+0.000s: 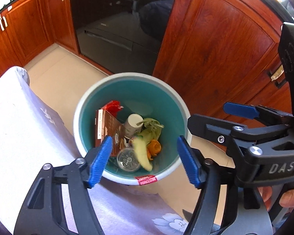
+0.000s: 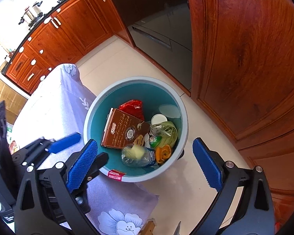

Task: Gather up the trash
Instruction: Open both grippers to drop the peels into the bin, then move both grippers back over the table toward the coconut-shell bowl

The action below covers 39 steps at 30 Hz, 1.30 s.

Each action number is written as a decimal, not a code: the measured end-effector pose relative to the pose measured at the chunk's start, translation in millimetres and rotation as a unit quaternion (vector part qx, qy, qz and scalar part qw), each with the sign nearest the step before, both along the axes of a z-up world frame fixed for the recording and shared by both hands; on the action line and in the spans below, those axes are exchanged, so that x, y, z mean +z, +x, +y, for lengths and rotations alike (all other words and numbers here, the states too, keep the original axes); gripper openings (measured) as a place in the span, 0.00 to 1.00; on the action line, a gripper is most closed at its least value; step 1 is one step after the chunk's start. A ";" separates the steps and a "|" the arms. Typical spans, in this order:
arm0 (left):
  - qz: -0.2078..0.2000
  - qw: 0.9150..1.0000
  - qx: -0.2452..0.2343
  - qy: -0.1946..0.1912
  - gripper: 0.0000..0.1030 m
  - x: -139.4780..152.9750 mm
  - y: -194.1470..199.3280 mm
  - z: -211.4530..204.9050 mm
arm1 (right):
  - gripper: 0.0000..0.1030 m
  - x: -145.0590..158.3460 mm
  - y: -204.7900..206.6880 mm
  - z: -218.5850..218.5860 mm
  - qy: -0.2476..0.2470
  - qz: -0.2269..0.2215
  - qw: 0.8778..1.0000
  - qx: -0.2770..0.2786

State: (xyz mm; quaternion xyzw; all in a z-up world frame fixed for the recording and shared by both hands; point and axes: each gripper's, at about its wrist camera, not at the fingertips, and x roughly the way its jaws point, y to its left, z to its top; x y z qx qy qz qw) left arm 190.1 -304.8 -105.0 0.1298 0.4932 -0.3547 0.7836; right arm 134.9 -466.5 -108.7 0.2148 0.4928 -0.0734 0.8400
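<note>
A round bin with a white rim (image 1: 131, 76) (image 2: 139, 79) and teal inside stands on the floor beside the table. In it lie a brown carton (image 1: 107, 129) (image 2: 125, 131), a red wrapper (image 1: 113, 105), a paper cup (image 1: 133, 125), a clear bottle (image 1: 127, 159) (image 2: 145, 159), green leaves (image 1: 151, 129), orange peel (image 1: 154, 146) (image 2: 162, 153) and a pale yellow-green peel (image 1: 142, 152), blurred in the right wrist view. My left gripper (image 1: 143, 140) hangs open over the bin with nothing between its blue pads. My right gripper (image 2: 145, 143) is open and empty beside it.
A table under a lilac floral cloth (image 1: 19, 127) (image 2: 54, 107) touches the bin's left side. A dark oven (image 1: 117, 29) and wooden cabinet doors (image 1: 215, 49) (image 2: 245, 58) stand behind. Pale floor tiles (image 2: 111, 58) surround the bin. A hand (image 1: 290, 197) holds the right gripper's grip.
</note>
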 end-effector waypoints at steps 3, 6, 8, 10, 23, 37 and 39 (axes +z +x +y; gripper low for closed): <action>-0.003 1.000 0.012 -0.001 0.89 2.0 3.9 7.0 | 0.91 0.4 0.3 -0.8 -0.002 0.003 1.000 -0.003; -0.005 1.000 0.025 -0.002 0.96 4.0 6.5 16.5 | 0.94 -0.7 1.0 -0.7 0.007 0.005 1.000 -0.006; -0.005 0.999 0.033 -0.003 0.96 5.6 7.3 23.2 | 0.94 -1.1 1.2 1.2 0.010 0.006 1.000 -0.007; -0.003 0.999 0.039 -0.003 0.96 8.0 7.5 30.5 | 0.94 -0.4 2.2 4.6 0.009 0.008 1.000 -0.005; -0.032 0.994 0.100 0.001 0.96 30.4 -6.9 111.5 | 0.94 20.9 12.6 77.0 0.011 -0.007 0.998 0.057; -0.055 0.973 0.225 -0.003 0.96 46.1 -23.2 300.3 | 0.94 56.9 30.4 222.5 0.007 -0.024 0.986 0.166; -0.054 0.969 0.242 -0.005 0.96 45.4 -25.9 327.9 | 0.94 59.0 34.5 245.6 0.009 -0.021 0.983 0.181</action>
